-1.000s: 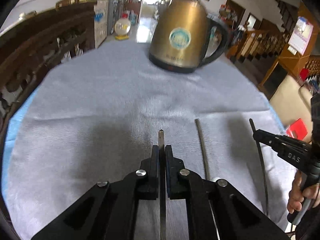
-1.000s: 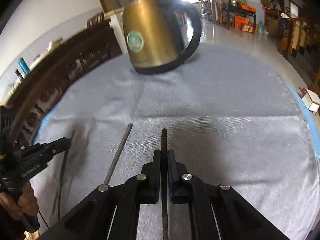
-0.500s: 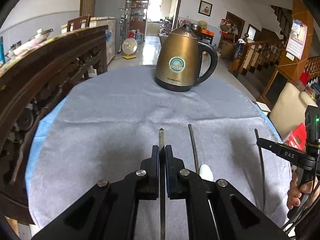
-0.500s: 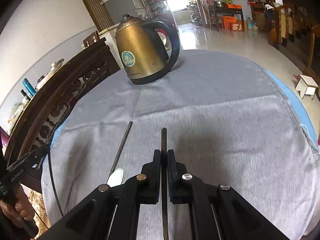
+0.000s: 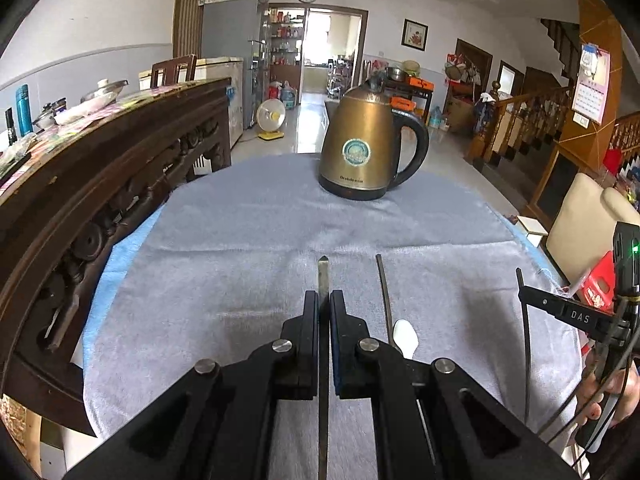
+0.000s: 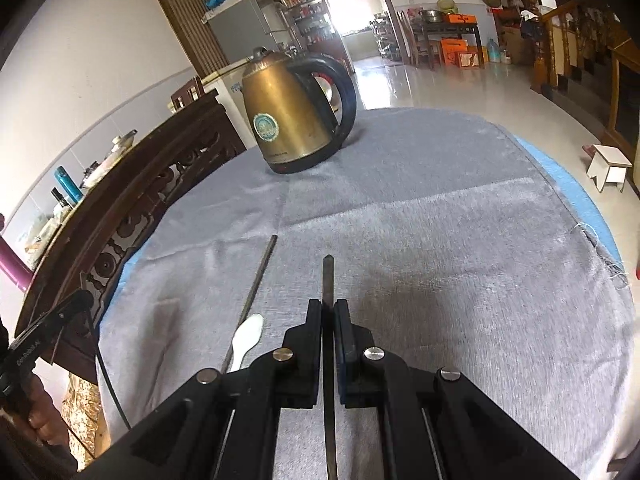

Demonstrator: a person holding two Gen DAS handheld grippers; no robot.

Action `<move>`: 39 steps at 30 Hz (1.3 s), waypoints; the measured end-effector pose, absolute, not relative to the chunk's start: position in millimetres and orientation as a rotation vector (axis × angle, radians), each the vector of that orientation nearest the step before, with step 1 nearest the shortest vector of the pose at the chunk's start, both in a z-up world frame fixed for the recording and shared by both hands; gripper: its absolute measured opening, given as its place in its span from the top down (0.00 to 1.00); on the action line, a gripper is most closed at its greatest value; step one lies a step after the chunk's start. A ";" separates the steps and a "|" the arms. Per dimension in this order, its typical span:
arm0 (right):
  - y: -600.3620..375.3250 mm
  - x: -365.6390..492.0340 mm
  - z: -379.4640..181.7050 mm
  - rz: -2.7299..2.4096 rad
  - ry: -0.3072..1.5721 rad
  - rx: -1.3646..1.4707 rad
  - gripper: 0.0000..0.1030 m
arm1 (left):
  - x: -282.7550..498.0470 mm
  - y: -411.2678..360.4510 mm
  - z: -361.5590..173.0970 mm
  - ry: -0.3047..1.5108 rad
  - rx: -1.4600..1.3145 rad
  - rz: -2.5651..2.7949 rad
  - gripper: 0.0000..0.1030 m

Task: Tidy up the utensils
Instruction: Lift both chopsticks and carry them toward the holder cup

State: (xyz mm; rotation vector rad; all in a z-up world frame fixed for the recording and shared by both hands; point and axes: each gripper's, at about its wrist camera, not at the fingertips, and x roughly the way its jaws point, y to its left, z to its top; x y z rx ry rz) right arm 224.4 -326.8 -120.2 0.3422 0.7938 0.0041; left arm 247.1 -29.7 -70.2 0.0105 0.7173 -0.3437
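My left gripper is shut on a flat metal utensil handle that sticks out forward above the grey cloth. My right gripper is shut on a like dark metal handle. A thin dark stick lies on the cloth between the two grippers, also in the right wrist view. A white spoon lies beside it near the front, also in the right wrist view. The right gripper shows at the right edge of the left wrist view, with its utensil hanging below.
A gold electric kettle with a black handle stands at the far side of the cloth-covered round table. A carved dark wooden bench back runs along the left. A cream chair stands at the right.
Both grippers have risen and drawn back from the table with their utensils still held. The kettle looks farther off and the white spoon has come into view.
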 end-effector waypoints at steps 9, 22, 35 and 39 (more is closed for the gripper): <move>-325.4 196.0 -99.3 0.009 0.727 0.356 0.93 | 222.8 -20.9 -53.5 0.686 -0.028 -0.348 0.95; -333.6 160.1 -89.6 -0.016 0.668 0.405 0.93 | 202.6 -16.2 -43.5 0.662 -0.072 -0.314 0.95; -338.5 133.4 -78.6 -0.051 0.613 0.436 0.93 | 177.7 5.8 -31.9 0.644 -0.165 -0.325 0.94; -346.2 127.3 -75.7 -0.086 0.598 0.442 0.93 | 173.0 6.0 -28.9 0.641 -0.164 -0.333 0.94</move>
